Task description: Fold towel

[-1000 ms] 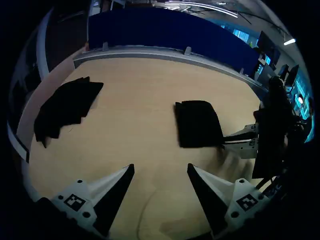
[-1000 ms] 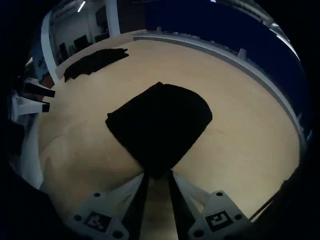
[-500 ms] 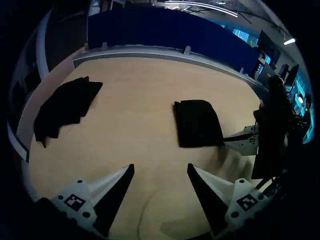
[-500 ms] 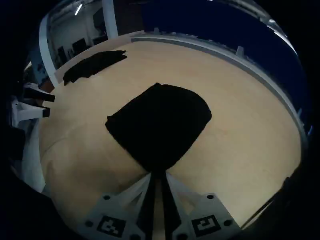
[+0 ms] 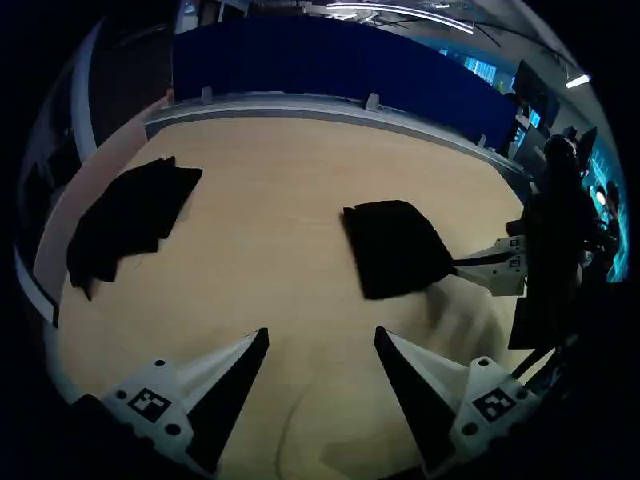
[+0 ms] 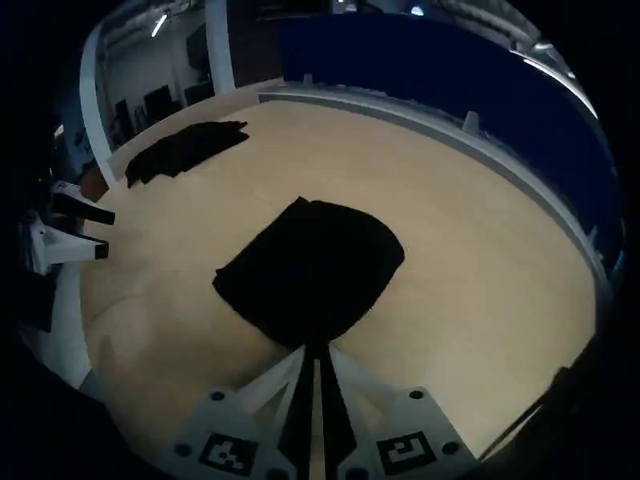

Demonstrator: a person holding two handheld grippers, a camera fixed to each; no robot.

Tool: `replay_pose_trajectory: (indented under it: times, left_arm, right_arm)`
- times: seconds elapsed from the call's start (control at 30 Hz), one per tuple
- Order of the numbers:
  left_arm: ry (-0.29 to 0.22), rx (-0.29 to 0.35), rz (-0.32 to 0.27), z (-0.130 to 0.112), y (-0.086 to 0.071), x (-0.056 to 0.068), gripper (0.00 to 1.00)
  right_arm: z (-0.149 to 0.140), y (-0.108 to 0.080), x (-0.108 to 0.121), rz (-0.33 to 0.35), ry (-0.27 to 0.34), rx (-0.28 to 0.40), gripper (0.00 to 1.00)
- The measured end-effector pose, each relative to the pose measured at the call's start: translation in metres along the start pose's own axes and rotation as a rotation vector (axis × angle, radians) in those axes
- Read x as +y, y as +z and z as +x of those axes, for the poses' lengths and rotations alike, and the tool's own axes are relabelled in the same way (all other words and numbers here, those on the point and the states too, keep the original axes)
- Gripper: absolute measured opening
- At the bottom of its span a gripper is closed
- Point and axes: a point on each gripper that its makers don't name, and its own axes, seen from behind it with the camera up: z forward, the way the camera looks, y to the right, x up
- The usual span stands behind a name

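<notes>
Right now the folded towel [image 5: 396, 250] (black, roughly rectangular) lies flat on the light wood desk [image 5: 280, 176], right of centre in the left gripper view. Left gripper [image 5: 320, 340] hangs over bare desk, near the towel but apart from it, its fingers [image 5: 236, 376] spread wide with nothing between them. Right gripper [image 6: 318, 356] sits at the towel's near edge in the right gripper view. Its fingers [image 6: 301, 392] are pressed almost together and look to be pinching that edge — the cloth is so dark there that the exact contact is hard to make out. In the left gripper view the same gripper comes in from the right side, tips at the towel's right corner. Second dark cloth pile [image 5: 128, 216], loosely heaped, sits well apart on the far left of the desk. Blue partition [image 5: 336, 68] runs along the desk's back edge. Person [image 5: 560, 232] in dark clothing shows at the right edge of the left gripper view.
</notes>
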Motion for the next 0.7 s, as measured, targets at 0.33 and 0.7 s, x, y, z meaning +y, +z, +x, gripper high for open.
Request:
replay_pose_trajectory:
  times: [0.33,0.7]
  left_arm:
    - [0.004,0.013,-0.004,0.009,-0.002,0.004,0.98]
    - [0.012,0.039,-0.011,0.020,-0.008,0.009,0.98]
  right_arm:
    - [0.071,-0.033,0.003,0.005,-0.027,0.120,0.05]
    - [0.148,-0.081,0.024,-0.028,-0.013,0.256,0.05]
